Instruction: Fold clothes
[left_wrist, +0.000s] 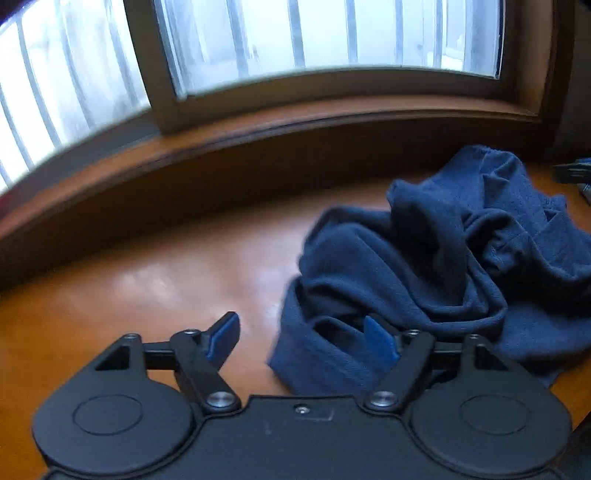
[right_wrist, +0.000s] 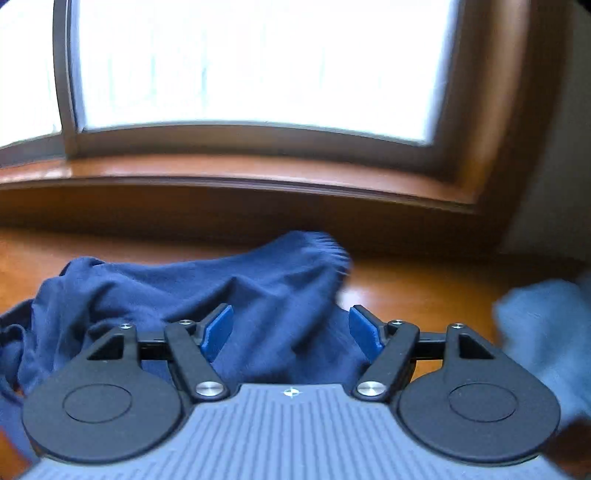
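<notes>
Left gripper: the black two-finger left gripper (left_wrist: 301, 341) with blue pads is standing wide open, gripping nothing.
Right gripper: the black right gripper (right_wrist: 291, 332) with blue pads is also gaping open, its pads pressing on nothing.
Garment: the crumpled dark navy fabric garment (left_wrist: 443, 266) is lying ahead and to the right of the left gripper, its near edge reaching the right finger; under and ahead of the right gripper it is spreading leftward.
Surface: the glossy orange-brown wooden tabletop (left_wrist: 166, 288) is bearing the garment.
Other cloth: a blurred pale blue cloth (right_wrist: 546, 325) is sitting right of the right gripper.
</notes>
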